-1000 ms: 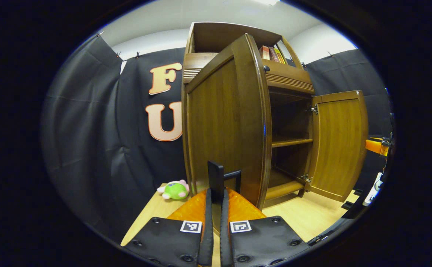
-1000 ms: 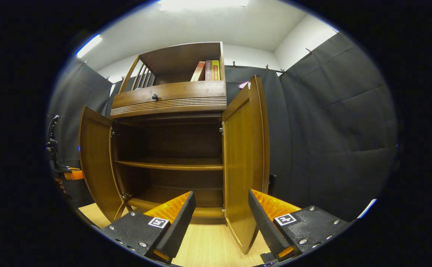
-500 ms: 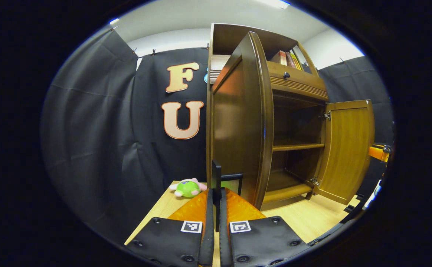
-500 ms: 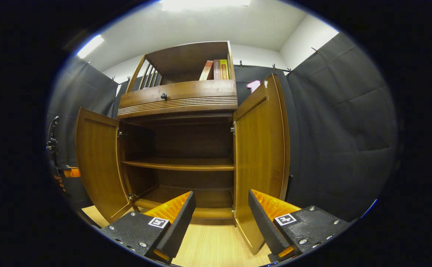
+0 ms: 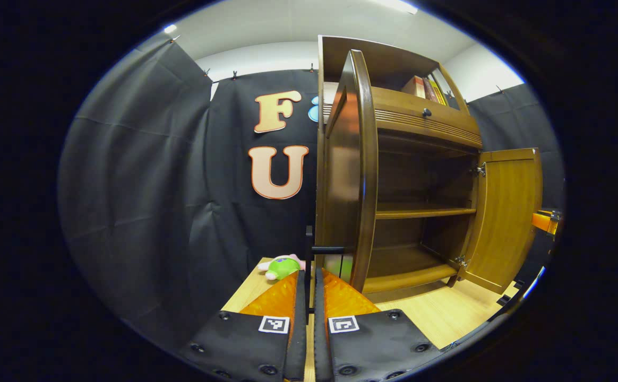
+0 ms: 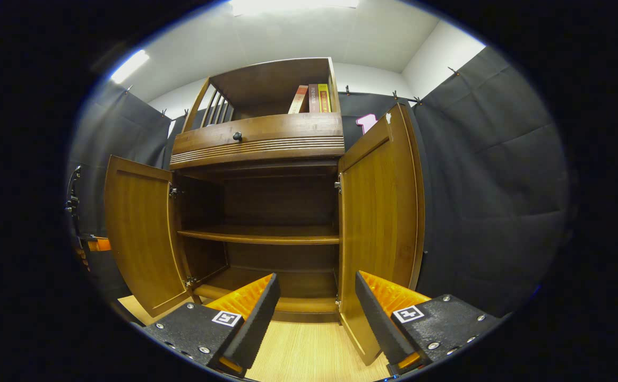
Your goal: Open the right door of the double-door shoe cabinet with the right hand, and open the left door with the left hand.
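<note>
Both doors [image 6: 139, 233] open; handle [image 5: 328, 249] half-hidden by left claw [image 5: 309, 289].

Glossy varnished wood shoe cabinet [image 6: 266, 143], pale matt wood-grain floor [image 6: 309, 355]; matt creased black cloth wall [image 5: 144, 185], soft plush toy [image 5: 282, 265]

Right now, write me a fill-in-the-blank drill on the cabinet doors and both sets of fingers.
1. The left gripper is ____ on the left door's handle.
2. The right gripper holds its fingers ____.
3. Both doors of the shoe cabinet stand ____.
4. On the floor beside it lies a green ____.

Missing words: shut; open; open; plush toy
</note>
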Demonstrator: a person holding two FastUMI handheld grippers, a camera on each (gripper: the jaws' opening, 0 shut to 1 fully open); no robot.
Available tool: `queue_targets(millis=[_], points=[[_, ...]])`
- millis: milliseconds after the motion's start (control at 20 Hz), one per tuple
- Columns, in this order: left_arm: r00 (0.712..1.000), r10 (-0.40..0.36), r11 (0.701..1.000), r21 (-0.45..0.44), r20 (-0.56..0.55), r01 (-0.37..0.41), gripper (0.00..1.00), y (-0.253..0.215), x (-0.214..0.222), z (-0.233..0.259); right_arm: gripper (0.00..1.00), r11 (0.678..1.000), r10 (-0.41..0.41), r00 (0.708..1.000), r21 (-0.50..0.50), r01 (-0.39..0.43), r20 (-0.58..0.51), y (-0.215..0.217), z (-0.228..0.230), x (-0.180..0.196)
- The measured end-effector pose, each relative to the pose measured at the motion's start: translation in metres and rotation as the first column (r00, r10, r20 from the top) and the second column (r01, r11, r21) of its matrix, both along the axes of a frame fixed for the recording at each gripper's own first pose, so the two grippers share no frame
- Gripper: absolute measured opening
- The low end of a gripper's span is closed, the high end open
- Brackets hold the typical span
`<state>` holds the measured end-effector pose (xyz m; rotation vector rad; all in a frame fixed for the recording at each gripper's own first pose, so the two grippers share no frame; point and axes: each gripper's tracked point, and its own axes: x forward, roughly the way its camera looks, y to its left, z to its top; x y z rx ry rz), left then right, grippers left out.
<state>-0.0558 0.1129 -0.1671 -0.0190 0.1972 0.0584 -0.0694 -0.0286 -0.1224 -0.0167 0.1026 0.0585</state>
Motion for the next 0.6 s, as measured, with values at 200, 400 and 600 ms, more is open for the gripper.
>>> queue_targets(millis=[200,400,600], points=[[0.998,0.050,0.999,-0.022,0.047,-0.049,0.07,0.023,-0.009,0.028,0.99,1.000,0.003,1.000,0.007,-0.003,-0.003,0.000,0.003,0.005],[0.998,0.027,0.999,-0.027,0.061,-0.025,0.07,0.009,-0.014,0.049,0.99,1.000,0.008,1.000,0.016,-0.008,0.006,0.001,0.015,0.012],[0.997,0.026,0.999,0.027,0.070,-0.028,0.07,-0.009,-0.015,0.068,0.88,1.000,0.002,1.000,0.016,-0.002,0.028,-0.002,0.034,0.019]])
